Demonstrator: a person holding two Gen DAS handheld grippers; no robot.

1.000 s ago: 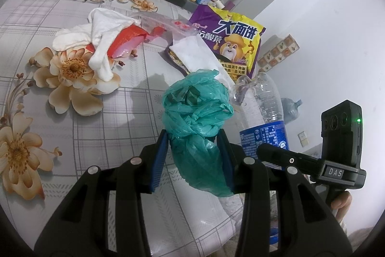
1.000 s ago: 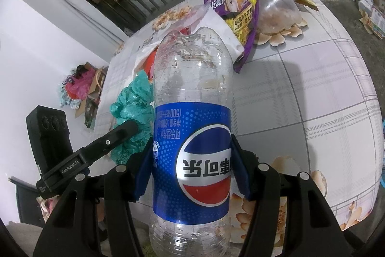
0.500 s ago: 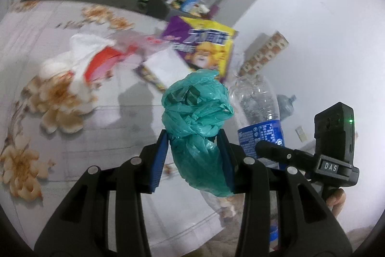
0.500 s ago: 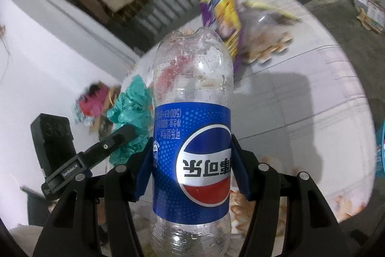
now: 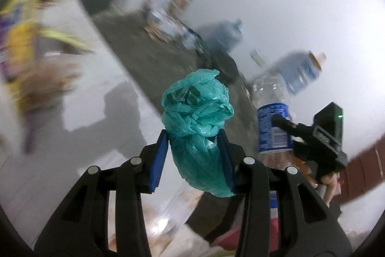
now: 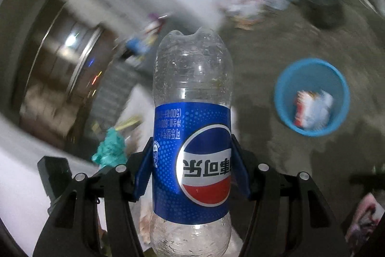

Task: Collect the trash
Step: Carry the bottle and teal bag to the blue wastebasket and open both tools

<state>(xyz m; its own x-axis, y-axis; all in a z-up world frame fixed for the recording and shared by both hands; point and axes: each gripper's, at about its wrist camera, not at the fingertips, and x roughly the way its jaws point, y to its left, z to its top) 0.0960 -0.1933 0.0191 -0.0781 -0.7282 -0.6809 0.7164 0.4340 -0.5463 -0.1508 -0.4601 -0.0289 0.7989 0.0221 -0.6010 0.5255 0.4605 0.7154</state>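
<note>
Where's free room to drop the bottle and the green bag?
Blue bin: wrappers fill its lower right, its upper left looks bare. Open grey floor lies between bin and Pepsi bottle. Crowded: litter by the far wall. Green bag is clamped in the left gripper.

Wrappers (image 6: 312, 110) lie in the bin (image 6: 284, 93), right of the bottle (image 6: 192, 127).

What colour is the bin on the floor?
Light blue. The bin shows best in the right wrist view, right of the bottle; some red-and-white rubbish lies inside.
</note>
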